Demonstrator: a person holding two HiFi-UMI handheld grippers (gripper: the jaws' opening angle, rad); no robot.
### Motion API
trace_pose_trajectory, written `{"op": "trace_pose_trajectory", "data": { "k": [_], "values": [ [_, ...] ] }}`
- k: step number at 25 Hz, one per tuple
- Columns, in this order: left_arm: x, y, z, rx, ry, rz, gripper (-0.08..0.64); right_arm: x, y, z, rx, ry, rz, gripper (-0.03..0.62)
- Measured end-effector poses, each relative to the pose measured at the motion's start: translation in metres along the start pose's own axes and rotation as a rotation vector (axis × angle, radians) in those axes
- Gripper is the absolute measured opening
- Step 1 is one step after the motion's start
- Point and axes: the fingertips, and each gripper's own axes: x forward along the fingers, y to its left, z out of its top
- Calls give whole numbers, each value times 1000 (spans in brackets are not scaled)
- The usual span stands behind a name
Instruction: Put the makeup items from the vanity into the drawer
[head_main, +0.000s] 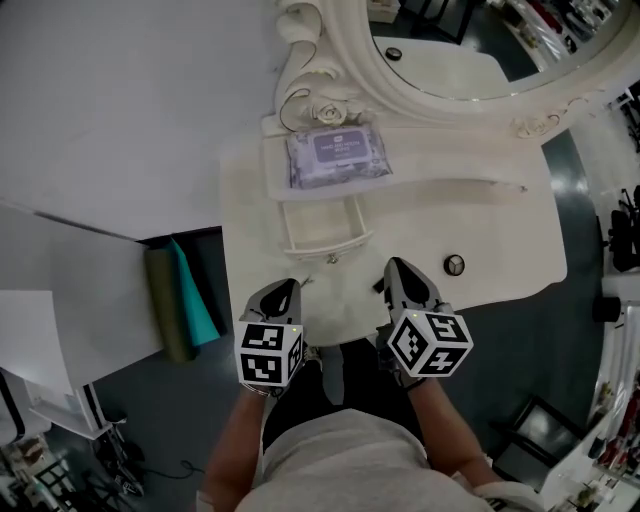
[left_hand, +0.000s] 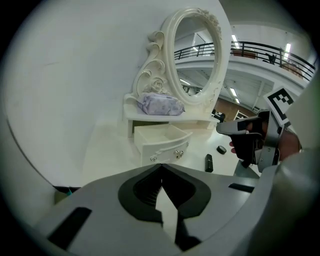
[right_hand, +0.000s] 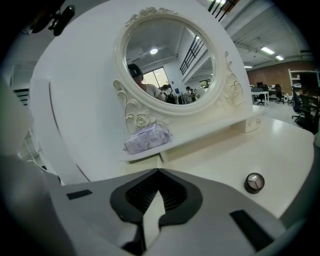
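Two empty tools, jaws pressed together: left tool (head_main: 287, 290) and right tool (head_main: 398, 268) at lower centre, over the bench (head_main: 500, 240) front edge, a gap of bench between them below the open drawer (head_main: 318, 222)

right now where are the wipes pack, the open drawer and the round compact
wipes pack (head_main: 338, 155), head view, middle of its label
open drawer (head_main: 320, 222), head view, bare inside floor
round compact (head_main: 454, 264), head view, centre of its lid
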Motion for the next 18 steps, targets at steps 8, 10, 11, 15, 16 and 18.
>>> {"op": "trace_pose_trajectory", "data": {
  "k": [8,10,11,15,16,18],
  "values": [
    [19,-3,-13,143,113,-95,120,1,-3,-21,29,53,-14,17],
    [25,-5,-17,203,146,-113,121,2,-5,-24,33,60,-18,17],
    [28,-6,-19,230,163,-125,121,3,-7,-26,35,64,-21,17],
    [38,-11,-28,318,237,-176,123,7,-10,-29,40,78,-24,17],
    [41,-12,-30,337,256,-188,122,8,-10,-30,42,80,-24,17],
    [46,-14,-35,374,294,-209,121,10,-12,-32,48,85,-25,17]
  ]
}}
